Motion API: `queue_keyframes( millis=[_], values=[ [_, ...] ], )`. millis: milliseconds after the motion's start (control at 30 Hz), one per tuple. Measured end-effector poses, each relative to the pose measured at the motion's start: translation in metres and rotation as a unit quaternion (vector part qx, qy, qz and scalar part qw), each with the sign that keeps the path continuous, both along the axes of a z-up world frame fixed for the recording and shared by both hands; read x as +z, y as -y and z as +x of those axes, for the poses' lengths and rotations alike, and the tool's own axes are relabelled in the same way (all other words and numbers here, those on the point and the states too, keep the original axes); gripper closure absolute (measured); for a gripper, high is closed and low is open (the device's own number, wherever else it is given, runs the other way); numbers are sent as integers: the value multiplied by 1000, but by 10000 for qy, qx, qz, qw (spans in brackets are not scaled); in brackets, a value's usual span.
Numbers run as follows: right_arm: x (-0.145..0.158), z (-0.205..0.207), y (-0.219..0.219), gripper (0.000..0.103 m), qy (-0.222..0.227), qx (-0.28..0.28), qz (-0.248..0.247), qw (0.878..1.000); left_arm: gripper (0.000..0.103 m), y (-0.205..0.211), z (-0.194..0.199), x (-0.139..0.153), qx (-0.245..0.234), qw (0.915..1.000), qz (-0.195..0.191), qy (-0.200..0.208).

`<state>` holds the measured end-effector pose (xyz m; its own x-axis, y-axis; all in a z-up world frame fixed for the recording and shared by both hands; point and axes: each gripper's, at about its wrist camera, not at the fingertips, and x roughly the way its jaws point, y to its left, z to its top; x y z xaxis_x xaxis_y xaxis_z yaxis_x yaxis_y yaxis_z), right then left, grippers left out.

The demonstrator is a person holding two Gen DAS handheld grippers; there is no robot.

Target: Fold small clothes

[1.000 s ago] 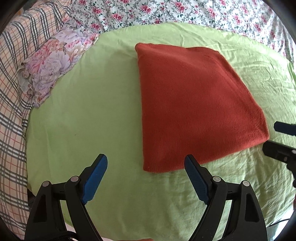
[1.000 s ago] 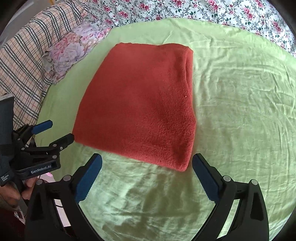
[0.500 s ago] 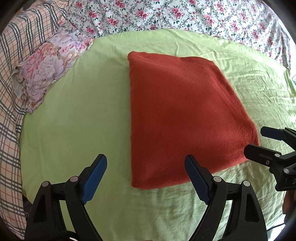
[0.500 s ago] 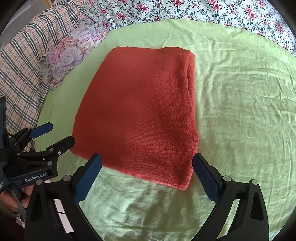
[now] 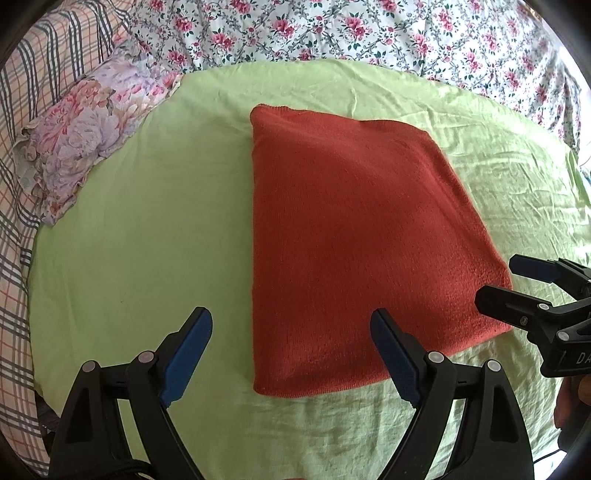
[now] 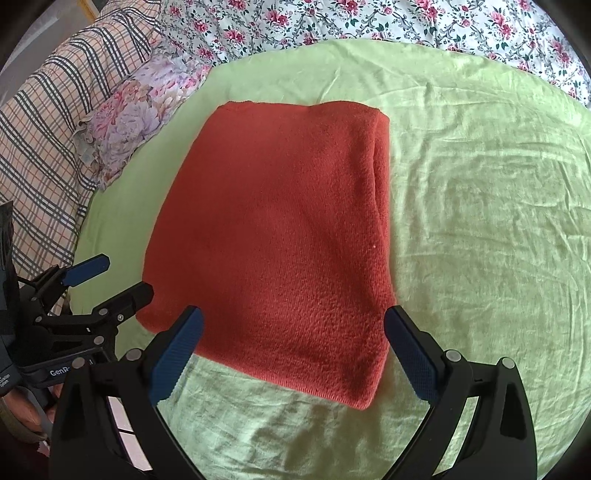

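Observation:
A rust-red knitted garment (image 5: 354,236) lies folded flat in a rectangle on the green sheet (image 5: 140,229); it also shows in the right wrist view (image 6: 280,236). My left gripper (image 5: 291,328) is open and empty, just above the garment's near left corner. My right gripper (image 6: 293,328) is open and empty, over the garment's near right corner. Each gripper shows in the other's view: the right one (image 5: 506,280) by the near right corner, the left one (image 6: 114,277) by the near left corner. Neither touches the cloth.
A floral pillow (image 5: 85,136) lies at the left on a plaid blanket (image 5: 14,236). A flowered cover (image 5: 369,33) runs along the back. The green sheet is wrinkled to the right (image 6: 498,206).
Both grippers have moved forward toward the garment's near edge and closer to each other. The garment has not moved. The jaws stay open.

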<state>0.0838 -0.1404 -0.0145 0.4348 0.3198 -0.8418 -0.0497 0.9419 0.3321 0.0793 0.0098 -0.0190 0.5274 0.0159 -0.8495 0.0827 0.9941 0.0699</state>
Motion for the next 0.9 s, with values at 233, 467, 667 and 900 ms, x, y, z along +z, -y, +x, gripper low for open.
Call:
queue_keyframes(
  millis=[233, 467, 667, 900],
  values=[
    [-2, 2, -5, 5, -3, 34, -15, 10000, 15, -3, 2, -1, 39, 10000, -79, -7],
    [-2, 3, -7, 5, 3, 36, -32, 10000, 15, -5, 1, 0, 14, 9999, -124, -1],
    [-1, 4, -7, 5, 31, 41, -31, 10000, 14, -5, 0, 2, 17, 9999, -149, 34],
    [-1, 4, -8, 5, 37, 68, -33, 10000, 14, -3, -2, 3, -5, 9999, -152, 62]
  ],
)
